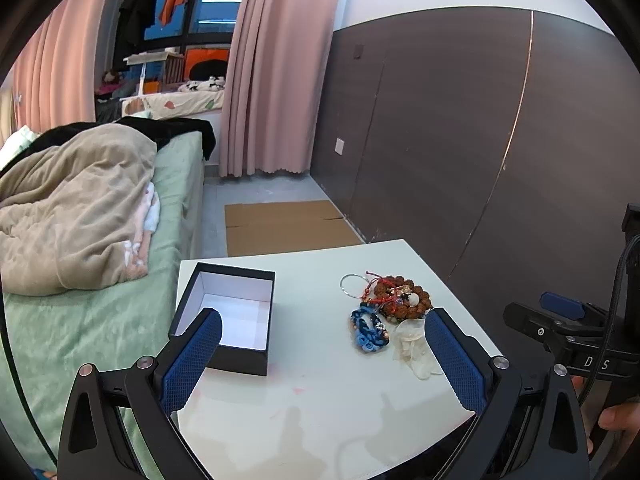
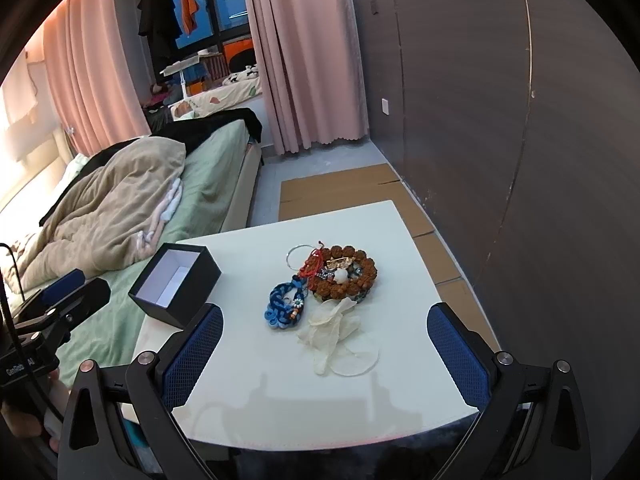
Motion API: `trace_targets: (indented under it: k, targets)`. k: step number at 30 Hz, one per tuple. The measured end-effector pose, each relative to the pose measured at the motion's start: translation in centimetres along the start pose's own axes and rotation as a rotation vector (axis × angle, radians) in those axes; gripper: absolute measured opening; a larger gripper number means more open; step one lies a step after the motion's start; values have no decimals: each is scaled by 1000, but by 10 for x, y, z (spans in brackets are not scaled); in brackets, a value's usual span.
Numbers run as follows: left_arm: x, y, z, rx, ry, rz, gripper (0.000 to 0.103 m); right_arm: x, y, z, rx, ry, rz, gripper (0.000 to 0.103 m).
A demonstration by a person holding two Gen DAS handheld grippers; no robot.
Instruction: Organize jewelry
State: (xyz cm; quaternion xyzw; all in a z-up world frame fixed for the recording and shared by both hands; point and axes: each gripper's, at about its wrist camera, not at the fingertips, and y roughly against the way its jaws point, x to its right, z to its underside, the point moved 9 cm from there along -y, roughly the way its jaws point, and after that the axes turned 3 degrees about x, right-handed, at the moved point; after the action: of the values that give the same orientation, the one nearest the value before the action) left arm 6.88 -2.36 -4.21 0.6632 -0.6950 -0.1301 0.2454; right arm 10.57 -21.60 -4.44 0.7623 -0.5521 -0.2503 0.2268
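Note:
An open black box [image 1: 232,320] with a white empty inside stands at the left of the white table [image 1: 320,400]; it also shows in the right wrist view [image 2: 176,284]. To its right lies a jewelry pile: a brown bead bracelet [image 1: 404,296] [image 2: 344,274], a silver ring bangle [image 1: 352,285] [image 2: 298,255], a red cord [image 2: 310,266], a blue braided bracelet [image 1: 368,330] [image 2: 285,306] and a clear plastic bag [image 1: 414,348] [image 2: 334,332]. My left gripper [image 1: 322,354] is open and empty above the table's near side. My right gripper [image 2: 325,350] is open and empty, just short of the bag.
A bed [image 1: 100,280] with a beige blanket lies left of the table. A dark wood wall [image 1: 480,140] runs along the right. Flat cardboard [image 1: 280,224] lies on the floor beyond the table. Pink curtains [image 1: 276,72] hang at the back.

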Motion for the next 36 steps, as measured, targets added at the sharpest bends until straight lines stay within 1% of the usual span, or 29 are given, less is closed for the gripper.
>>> trace_targets:
  k: [15, 36]
  targets:
    - [6, -2, -1, -2, 0, 11, 101, 7, 0, 1, -10, -9, 7, 103]
    - [8, -5, 1, -4, -1, 17, 101, 8, 0, 1, -11, -9, 6, 103]
